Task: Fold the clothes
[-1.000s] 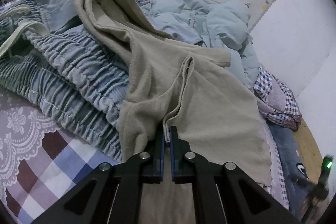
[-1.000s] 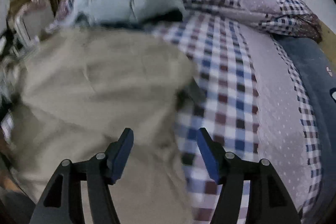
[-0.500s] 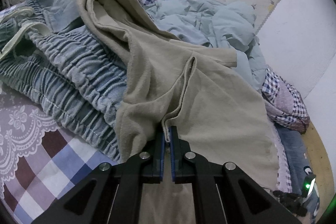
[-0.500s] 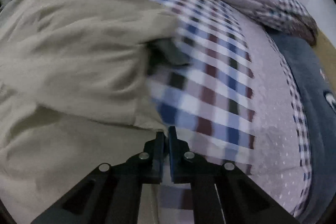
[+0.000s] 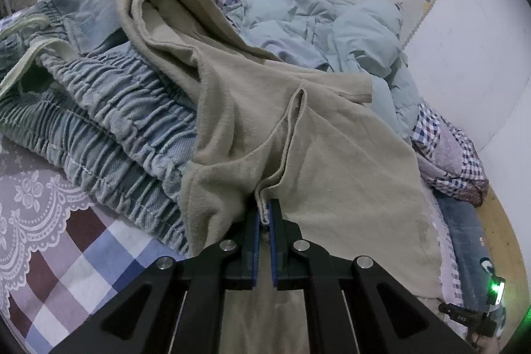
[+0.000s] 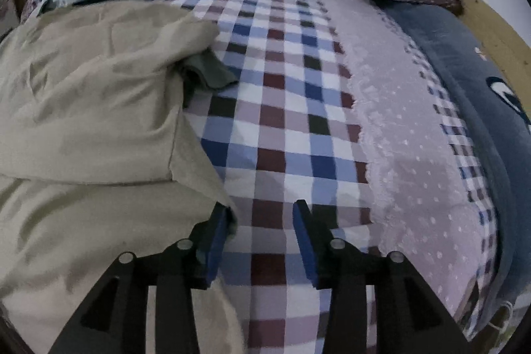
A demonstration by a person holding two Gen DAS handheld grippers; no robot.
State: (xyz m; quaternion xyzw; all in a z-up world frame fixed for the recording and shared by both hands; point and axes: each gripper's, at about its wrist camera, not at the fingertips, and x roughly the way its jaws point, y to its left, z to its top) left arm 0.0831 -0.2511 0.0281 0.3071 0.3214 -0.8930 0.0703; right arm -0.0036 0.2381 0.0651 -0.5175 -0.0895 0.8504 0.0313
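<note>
Since half a second ago, your right gripper (image 6: 259,241) has gone from jaws together at the hem of the beige garment (image 6: 93,108) to jaws well apart; the left fingertip (image 6: 217,231) now sits against the cloth's near corner and the right fingertip hangs over bare checked bedspread (image 6: 285,108). Your left gripper (image 5: 264,218) has not changed: its jaws are clamped on a bunched hem of the beige garment (image 5: 332,161).

**Location.** The garment lies on the bed. In the left wrist view it drapes up and over the blue denim pile (image 5: 109,108) at left, with the pale blue quilt (image 5: 332,25) beyond it. In the right wrist view it fills the left half, one flap lying doubled over the lower layer.

**Orientation.** From the left wrist view, the long axis appears to run from the clamped hem, near, to the raised far-left end on the pile. Which end is the neck cannot be determined.

**Step in hand.** Judged from the doubled flap and the opened right jaws, one fold has just been set down and released while the left side holds the cloth.

**Next move.** Re-grip with the right gripper on a free edge or corner. Confirm that only the intended layers enter the jaws. Keep tension against the left clamp so the fold stays flat; the cloth is limp and will sag.
</note>
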